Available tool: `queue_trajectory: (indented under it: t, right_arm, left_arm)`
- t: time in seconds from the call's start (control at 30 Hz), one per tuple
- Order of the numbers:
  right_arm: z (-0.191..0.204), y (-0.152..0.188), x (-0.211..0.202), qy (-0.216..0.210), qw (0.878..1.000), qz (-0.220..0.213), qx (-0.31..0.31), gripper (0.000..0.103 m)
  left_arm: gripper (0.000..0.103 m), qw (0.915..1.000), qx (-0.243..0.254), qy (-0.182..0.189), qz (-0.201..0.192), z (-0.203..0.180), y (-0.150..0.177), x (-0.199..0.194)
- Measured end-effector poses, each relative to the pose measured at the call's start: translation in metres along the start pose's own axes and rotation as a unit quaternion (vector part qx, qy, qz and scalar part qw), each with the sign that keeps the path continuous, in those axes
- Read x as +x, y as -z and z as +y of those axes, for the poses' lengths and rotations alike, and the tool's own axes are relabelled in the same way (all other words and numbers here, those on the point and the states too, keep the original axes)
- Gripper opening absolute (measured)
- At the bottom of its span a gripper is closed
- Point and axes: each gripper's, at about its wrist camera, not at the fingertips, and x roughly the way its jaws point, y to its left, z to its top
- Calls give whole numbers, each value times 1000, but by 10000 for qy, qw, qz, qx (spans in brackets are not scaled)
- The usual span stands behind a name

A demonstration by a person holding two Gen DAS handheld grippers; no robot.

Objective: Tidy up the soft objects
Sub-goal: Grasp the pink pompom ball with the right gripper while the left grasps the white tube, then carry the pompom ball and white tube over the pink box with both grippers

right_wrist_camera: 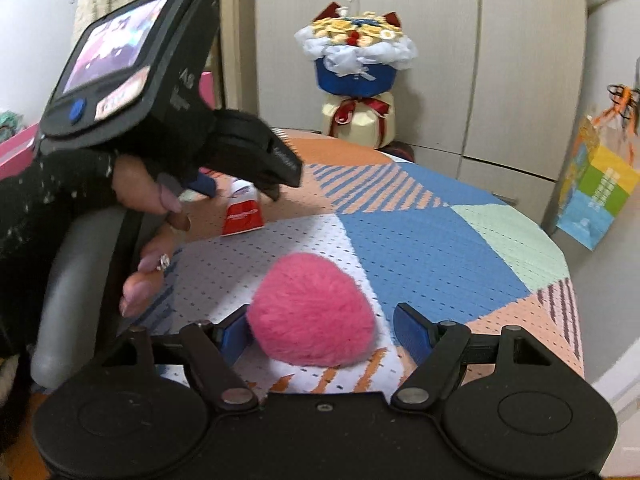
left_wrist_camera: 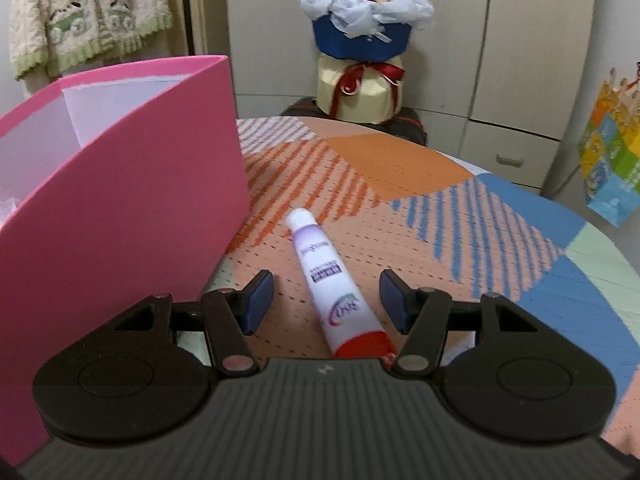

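The step in hand looks like a double pick-up, with each gripper lined up on one item and neither yet squeezing. The table (left_wrist_camera: 400,168), filling the middle of both views, wears a woven, dotted cloth in orange, blue, white and pale green patches, a flat and slightly grippy-looking surface. The pink box (left_wrist_camera: 132,216) takes the left of the left wrist view; it is smooth stiff card with a white inside, standing open-topped, and is probably where the soft things go. In the lower middle of the right wrist view the pink pompom (right_wrist_camera: 312,308) sits on the cloth, round, fluffy and surely squashy; the right gripper (right_wrist_camera: 324,336) stands wide around it, the left pad at its fur or just beside it and the right pad clear, so it is not gripped. In the lower middle of the left wrist view the tube (left_wrist_camera: 332,280) lies at a slant just right of the box, glossy white plastic with a flat red crimped end toward the camera; the left gripper (left_wrist_camera: 326,300) is half open astride it, both pads apart from it. Next, I judge, each must close gently, then lift toward the box. A hand (right_wrist_camera: 148,216) shows at the left of the right wrist view.
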Motion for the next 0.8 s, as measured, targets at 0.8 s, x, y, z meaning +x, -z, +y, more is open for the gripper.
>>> queue_trajectory:
  t: [0.8]
  right_arm:
    - [2,2,-21,290,9982,-178,495,52]
  left_arm:
    - [23,9948,733,588,-403,-4,27,-60]
